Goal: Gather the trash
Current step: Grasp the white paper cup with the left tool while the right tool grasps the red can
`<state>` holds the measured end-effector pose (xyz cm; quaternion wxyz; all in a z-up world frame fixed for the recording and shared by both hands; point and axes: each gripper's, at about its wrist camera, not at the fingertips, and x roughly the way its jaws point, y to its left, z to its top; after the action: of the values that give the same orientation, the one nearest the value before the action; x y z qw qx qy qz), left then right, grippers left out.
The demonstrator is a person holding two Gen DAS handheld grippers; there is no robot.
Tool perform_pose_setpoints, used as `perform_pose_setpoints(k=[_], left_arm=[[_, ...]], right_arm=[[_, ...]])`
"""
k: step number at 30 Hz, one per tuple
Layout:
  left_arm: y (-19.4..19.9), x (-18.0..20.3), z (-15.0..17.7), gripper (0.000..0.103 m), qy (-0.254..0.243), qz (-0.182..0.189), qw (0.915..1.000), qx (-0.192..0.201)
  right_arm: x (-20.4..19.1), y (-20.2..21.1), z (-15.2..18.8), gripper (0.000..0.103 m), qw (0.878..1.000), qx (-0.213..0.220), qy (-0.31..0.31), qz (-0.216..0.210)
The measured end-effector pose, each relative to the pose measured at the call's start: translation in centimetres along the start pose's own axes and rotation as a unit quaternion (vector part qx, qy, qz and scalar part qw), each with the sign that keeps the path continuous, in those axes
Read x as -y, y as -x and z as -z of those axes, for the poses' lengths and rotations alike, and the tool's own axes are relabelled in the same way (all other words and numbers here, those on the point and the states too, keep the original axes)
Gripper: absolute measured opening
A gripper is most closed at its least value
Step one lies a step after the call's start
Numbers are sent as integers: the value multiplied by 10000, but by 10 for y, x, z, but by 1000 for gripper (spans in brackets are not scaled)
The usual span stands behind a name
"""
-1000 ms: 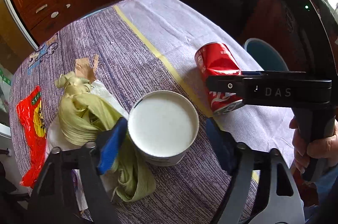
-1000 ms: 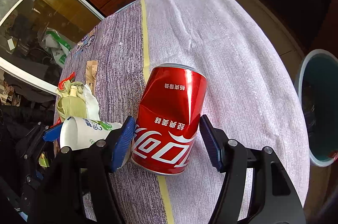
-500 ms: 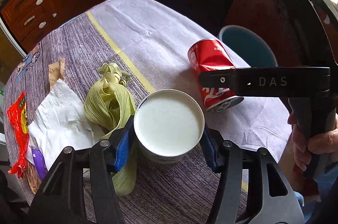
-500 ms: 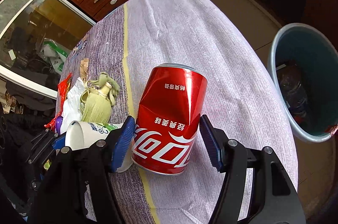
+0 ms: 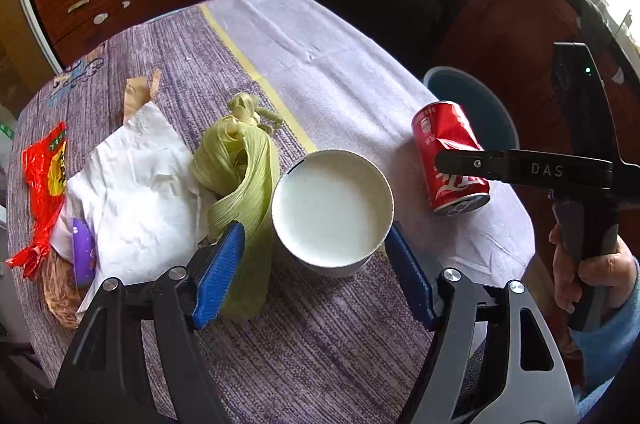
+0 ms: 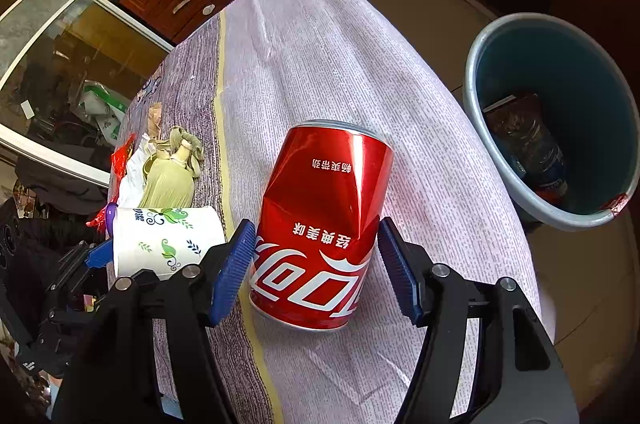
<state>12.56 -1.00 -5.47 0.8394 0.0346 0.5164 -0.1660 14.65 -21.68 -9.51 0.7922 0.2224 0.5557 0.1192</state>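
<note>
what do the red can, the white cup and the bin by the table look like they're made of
Red can: thin glossy metal, probably aluminium; its wall is dented and creased with bright highlights.
White cup: matte paper by the look, with printed leaf patterns and a rolled rim.
Bin: smooth blue-grey plastic, likely; moulded rim, dull sheen.

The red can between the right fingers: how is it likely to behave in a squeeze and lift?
The red can is already dented across its body, so it is probably empty, light, and may buckle further under firm pressure. Its glossy curved wall could slip on the fingers. Released on its side on the tablecloth, it would likely roll.
</note>
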Motion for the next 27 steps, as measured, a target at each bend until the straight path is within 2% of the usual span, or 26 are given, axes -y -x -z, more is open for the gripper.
perform_pose_setpoints(k=[3, 6, 9, 14, 19, 21, 25, 27], left_arm=[[10, -4, 4, 76, 31, 34, 9999, 121], [11, -3, 2, 77, -27, -99, 9999, 93], [9, 3, -1, 78, -51, -50, 9999, 75], [-7, 36, -9, 78, -546, -100, 9985, 15], [-20, 67, -16, 78, -1021, -113, 9946, 171], [-27, 70, -17, 78, -1017, -111, 9947, 135], [-49, 64, -14, 77, -799, -142, 9965, -181], [-52, 64, -10, 60, -785, -235, 9963, -269]], right_arm=[[2, -1, 3, 61, 10000, 10, -50, -85], [4, -1, 3, 61, 9999, 3, -46, -137], [5, -1, 2, 61, 9998, 5, -44, -180], [9, 0, 4, 61, 9996, 11, -72, -258], [17, 5, 6, 61, 9994, 51, -130, -305], [22, 8, 6, 61, 9993, 74, -169, -319], [32, 10, 7, 61, 9989, 103, -241, -396], [34, 11, 8, 61, 9987, 113, -245, -435]])
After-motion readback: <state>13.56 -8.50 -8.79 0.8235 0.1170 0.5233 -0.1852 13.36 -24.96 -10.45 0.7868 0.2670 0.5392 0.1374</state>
